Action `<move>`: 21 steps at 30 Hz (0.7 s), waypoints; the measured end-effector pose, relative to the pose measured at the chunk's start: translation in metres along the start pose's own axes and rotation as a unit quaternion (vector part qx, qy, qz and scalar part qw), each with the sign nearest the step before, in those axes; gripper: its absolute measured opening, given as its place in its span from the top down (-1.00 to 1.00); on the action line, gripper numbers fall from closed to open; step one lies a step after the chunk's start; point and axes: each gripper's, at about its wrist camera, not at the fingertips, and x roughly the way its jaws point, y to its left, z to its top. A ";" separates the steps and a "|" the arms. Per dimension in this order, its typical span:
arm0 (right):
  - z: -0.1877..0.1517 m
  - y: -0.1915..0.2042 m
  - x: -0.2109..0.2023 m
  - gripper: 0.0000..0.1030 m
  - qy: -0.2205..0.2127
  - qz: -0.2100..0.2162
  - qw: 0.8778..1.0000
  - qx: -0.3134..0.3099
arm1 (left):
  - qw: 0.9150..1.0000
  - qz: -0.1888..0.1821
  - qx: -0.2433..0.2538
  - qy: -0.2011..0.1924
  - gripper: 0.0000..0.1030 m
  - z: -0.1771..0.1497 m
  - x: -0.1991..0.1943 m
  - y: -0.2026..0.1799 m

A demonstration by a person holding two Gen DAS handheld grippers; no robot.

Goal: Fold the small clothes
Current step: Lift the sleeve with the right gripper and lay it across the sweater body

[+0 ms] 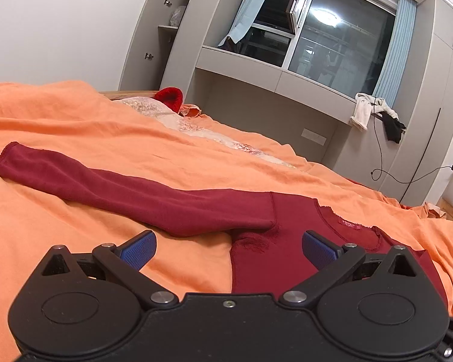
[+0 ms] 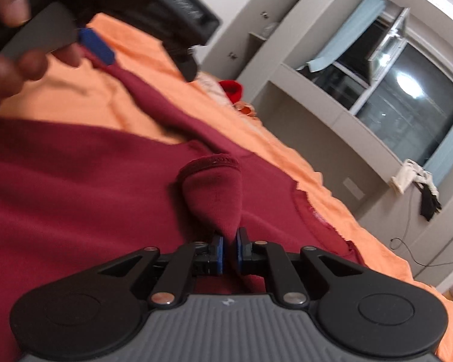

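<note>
A dark red long-sleeved top (image 1: 287,211) lies on the orange bed cover (image 1: 75,114). One sleeve (image 1: 120,190) stretches flat to the left. My left gripper (image 1: 228,241) hovers open just above the armpit of that sleeve, its blue pads (image 1: 139,250) wide apart with nothing between them. In the right wrist view the top's body (image 2: 75,196) fills the left side. My right gripper (image 2: 229,244) is shut on the other sleeve, whose cuff end (image 2: 214,181) sticks up past the pads over the chest. The left gripper's blue pad (image 2: 96,43) shows at the upper left.
A person's hand (image 2: 3,69) holds the left gripper. A bright red item (image 1: 169,96) and a pale patterned cloth (image 1: 172,117) lie near the bed's head. White and black clothes (image 1: 374,114) hang on the window ledge, with a cable (image 1: 407,178) below.
</note>
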 end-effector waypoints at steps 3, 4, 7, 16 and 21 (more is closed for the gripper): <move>-0.002 0.001 -0.005 0.60 -0.008 0.021 1.000 0.008 | 1.000 -0.003 -0.001 0.002 -0.99 0.000 0.000 0.000; 0.001 -0.003 -0.006 0.37 -0.012 0.032 0.999 0.018 | 1.000 -0.004 -0.001 0.001 -0.99 0.001 0.002 0.002; 0.005 -0.011 -0.010 0.01 -0.020 0.063 0.996 0.059 | 1.000 -0.004 -0.001 0.002 -0.99 0.001 0.002 0.002; 0.021 -0.018 -0.022 0.96 -0.067 0.051 0.990 0.112 | 1.000 -0.003 -0.001 0.009 -0.99 0.001 0.005 0.002; 0.018 -0.020 -0.045 0.96 -0.082 0.034 0.988 0.129 | 1.000 -0.005 0.001 0.007 -0.99 0.001 0.006 0.003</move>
